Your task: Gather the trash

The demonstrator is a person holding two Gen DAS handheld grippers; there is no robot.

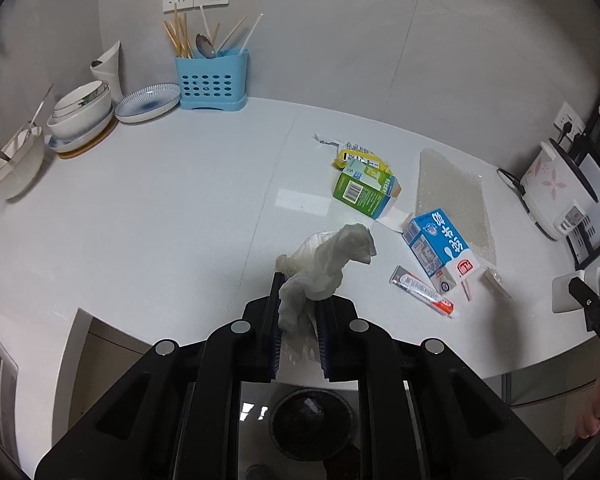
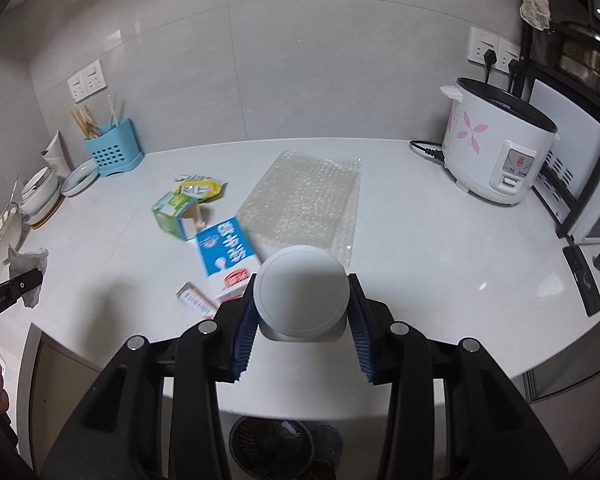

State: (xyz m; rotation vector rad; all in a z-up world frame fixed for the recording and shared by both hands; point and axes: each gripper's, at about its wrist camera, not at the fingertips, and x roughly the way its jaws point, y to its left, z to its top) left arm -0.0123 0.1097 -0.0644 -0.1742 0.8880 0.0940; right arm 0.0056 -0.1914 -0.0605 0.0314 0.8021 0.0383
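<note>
Two pairs of tongs are each clamped on a piece of trash above the near edge of the white surface (image 1: 140,208). The left tongs (image 1: 298,300) pinch a crumpled white tissue (image 1: 324,264) between their blue-lined fingers (image 1: 274,320), the wad bulging up past the fingertips. The right tongs (image 2: 302,312) grip a round white container (image 2: 302,294) from both sides, its flat circular face turned toward the camera.

In the left wrist view, the rest of the litter lies on the surface from 12 to 3 o'clock of the tissue. A green and white carton (image 1: 364,192) lies on its side at about 1 o'clock, touching a yellow wrapper (image 1: 360,158) behind it. A blue and white milk carton (image 1: 440,248) lies at about 2 o'clock, with a red and white toothpaste tube (image 1: 424,292) just beside its near side. A sheet of bubble wrap (image 1: 452,188) lies flat behind the milk carton, which overlaps its edge.

At 10 o'clock, well apart from the litter, stands a blue utensil holder (image 1: 212,80) with chopsticks in it, and to its left a striped plate (image 1: 148,102) and stacked bowls (image 1: 82,112). A white rice cooker (image 2: 500,148) with pink flowers stands at 2 o'clock in the right wrist view, near the wall.

Below the surface edge, at 6 o'clock in both views, a dark mesh waste bin (image 2: 270,444) stands on the floor, roughly under the tongs.
</note>
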